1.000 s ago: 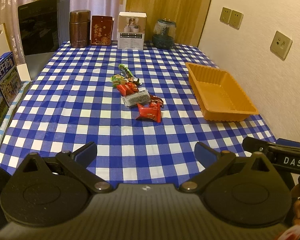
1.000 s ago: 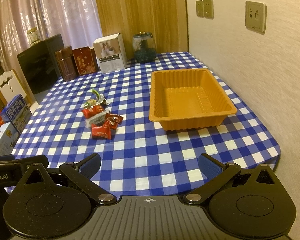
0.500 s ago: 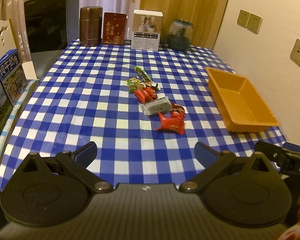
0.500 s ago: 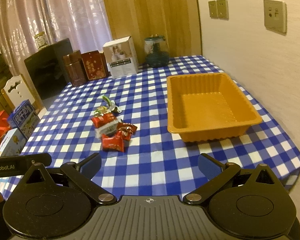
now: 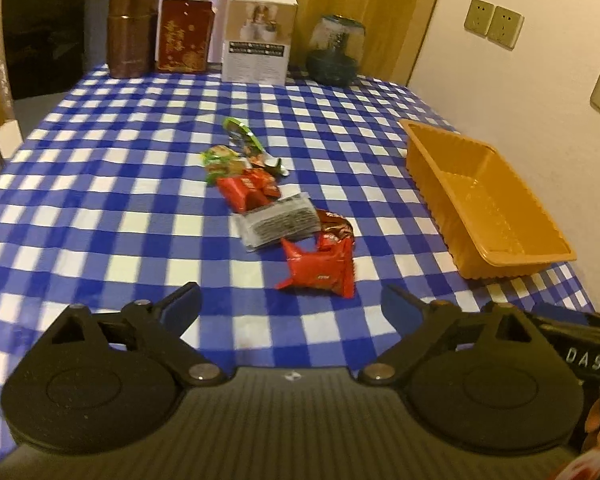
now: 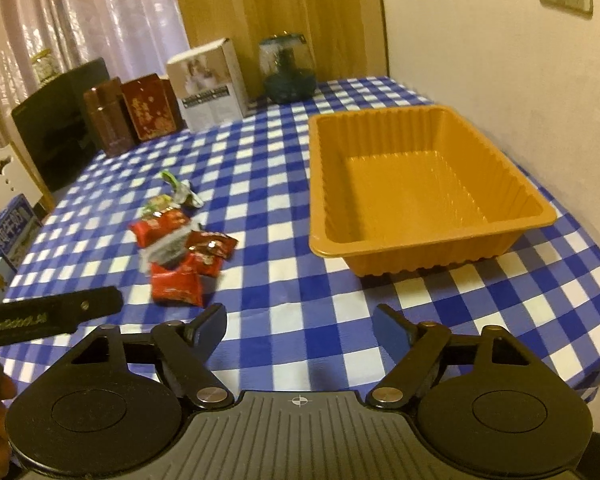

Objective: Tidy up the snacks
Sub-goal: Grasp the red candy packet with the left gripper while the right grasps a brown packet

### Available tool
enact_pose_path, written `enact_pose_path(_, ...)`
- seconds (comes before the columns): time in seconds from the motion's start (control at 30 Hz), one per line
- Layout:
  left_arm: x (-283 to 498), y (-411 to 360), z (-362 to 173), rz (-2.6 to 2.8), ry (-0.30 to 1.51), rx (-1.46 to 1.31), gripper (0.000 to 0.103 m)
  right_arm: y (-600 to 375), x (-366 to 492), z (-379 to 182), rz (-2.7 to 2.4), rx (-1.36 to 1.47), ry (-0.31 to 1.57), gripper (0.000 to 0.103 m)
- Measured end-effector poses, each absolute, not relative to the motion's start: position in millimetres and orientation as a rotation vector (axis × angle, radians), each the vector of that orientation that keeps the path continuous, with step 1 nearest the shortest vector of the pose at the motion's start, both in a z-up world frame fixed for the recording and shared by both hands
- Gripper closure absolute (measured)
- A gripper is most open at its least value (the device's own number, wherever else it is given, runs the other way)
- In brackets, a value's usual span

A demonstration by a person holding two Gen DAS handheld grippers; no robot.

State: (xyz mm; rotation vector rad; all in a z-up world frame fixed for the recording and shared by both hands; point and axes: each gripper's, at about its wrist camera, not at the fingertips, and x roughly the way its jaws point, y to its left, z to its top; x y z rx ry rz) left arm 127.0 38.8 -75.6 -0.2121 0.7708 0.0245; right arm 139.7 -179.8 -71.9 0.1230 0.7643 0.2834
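A loose pile of snack packets lies mid-table: a red packet (image 5: pixel 320 270) nearest me, a grey-white packet (image 5: pixel 278 224), another red packet (image 5: pixel 246 190) and green wrappers (image 5: pixel 240 138) behind. The same pile shows in the right wrist view, with the nearest red packet (image 6: pixel 177 286) at the left. An empty orange tray (image 5: pixel 496 236) (image 6: pixel 432 248) stands to the right by the wall. My left gripper (image 5: pixel 290 306) hovers just short of the nearest red packet, jaws closing with nothing between them. My right gripper (image 6: pixel 300 320) hangs over bare cloth in front of the tray, jaws closing, also empty.
Along the far table edge stand a brown canister (image 5: pixel 132 32), a red tin (image 5: pixel 185 36), a white box (image 5: pixel 260 38) and a glass jar (image 5: pixel 336 54). A black cabinet (image 5: pixel 44 24) and cartons (image 6: pixel 14 228) sit off the left side. The wall runs close on the right.
Both grippers have moved forward and down toward the table, so the snack pile and tray look larger and nearer. Both pairs of jaws have narrowed a little.
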Motion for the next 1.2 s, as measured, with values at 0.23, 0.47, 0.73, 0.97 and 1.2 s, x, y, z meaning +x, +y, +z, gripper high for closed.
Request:
enact_pose_path(0.23, 162.2, 22.0, -100.6, 0.01, 0.759, -0.186, 0.014, -187.4, 159.5, -96.4, 0.249, 0.138, 0.805, 0.023)
enact_pose_path(0.47, 187.3, 7.6, -122.4, 0.004, 0.782, -0.128, 0.031, -193.3, 171.1, -108.6, 0.229, 0.15, 0.831, 0.023)
enact_pose_path(0.73, 189.5, 3.6, -128.1, 0.021, 0.774, -0.061, 0.061, -190.8, 176.1, -114.6, 0.237, 0.151, 0.843, 0.023)
enact_pose_path(0.97, 182.6, 32.0, -109.0, -0.01, 0.796, -0.022, 0.062, -174.3, 178.4, -110.3, 0.301, 0.153, 0.828, 0.023)
enact_pose_path(1.2, 174.3, 66.3, -98.7, 0.001, 0.777, 0.025, 0.062, -142.3, 184.3, -107.4, 0.42, 0.142, 0.795, 0.023)
